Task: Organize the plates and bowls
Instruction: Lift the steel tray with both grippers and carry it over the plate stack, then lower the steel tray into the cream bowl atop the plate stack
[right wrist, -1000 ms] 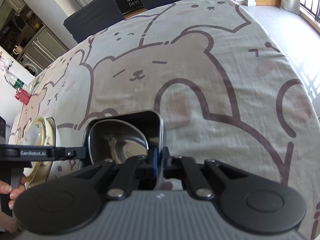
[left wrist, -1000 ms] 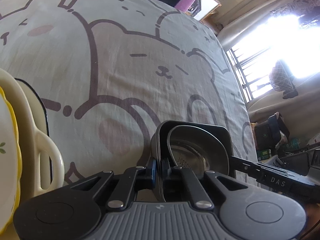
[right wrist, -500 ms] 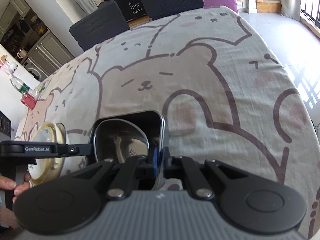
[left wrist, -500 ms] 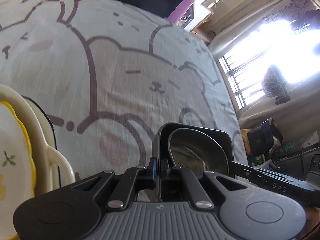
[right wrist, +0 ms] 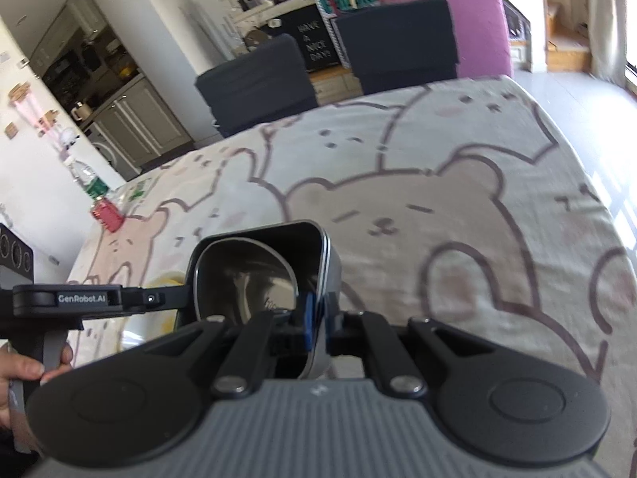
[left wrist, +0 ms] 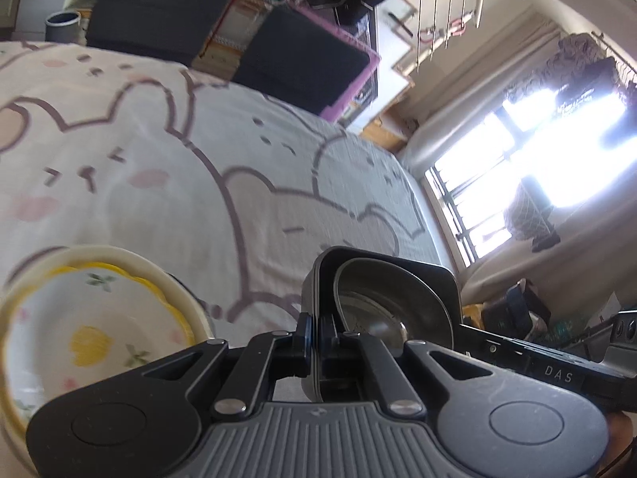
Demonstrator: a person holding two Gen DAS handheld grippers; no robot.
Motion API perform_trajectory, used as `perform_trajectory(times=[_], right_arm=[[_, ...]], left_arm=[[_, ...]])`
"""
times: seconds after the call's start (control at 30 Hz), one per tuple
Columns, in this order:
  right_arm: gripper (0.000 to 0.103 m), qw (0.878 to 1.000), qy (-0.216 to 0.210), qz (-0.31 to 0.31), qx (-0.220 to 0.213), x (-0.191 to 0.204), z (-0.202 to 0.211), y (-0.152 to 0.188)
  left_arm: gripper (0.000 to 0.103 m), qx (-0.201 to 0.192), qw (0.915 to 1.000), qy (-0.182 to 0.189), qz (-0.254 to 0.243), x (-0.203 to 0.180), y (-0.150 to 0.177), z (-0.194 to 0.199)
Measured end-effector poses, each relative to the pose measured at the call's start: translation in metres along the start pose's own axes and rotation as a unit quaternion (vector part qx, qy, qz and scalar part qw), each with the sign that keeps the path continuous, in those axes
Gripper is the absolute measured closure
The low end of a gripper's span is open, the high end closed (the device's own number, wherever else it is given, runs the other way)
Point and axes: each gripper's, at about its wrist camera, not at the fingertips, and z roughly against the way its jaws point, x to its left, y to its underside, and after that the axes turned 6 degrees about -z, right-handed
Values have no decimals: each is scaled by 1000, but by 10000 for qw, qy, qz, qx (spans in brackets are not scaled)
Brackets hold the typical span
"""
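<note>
A: Bear-print tablecloth (left wrist: 151, 183) below me. Progress?

B: My left gripper (left wrist: 316, 332) and right gripper (right wrist: 316, 314) are clamped on the dark tray (left wrist: 382, 275), centre frame; the flowered bowl (left wrist: 91, 330) waits lower left. I judge stacking unfinished.

L hand-held gripper (left wrist: 316, 336) & R hand-held gripper (right wrist: 316, 318) clamped tight, both angled down; hand (right wrist: 24, 378) on L grip.
</note>
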Motion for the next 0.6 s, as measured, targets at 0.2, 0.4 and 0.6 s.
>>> perform_trajectory(times=[0.2, 0.4, 0.6], right_arm=[[96, 9997, -103, 228, -63, 48, 1, -2], [96, 9992, -269, 298, 16, 88, -18, 2], [96, 9983, -295, 458, 205, 132, -49, 10]], left_arm=[[99, -187, 9998, -20, 88, 27, 0, 40], [99, -333, 9991, -168, 176, 60, 2, 76], [99, -442, 9982, -307, 282, 90, 5, 107]])
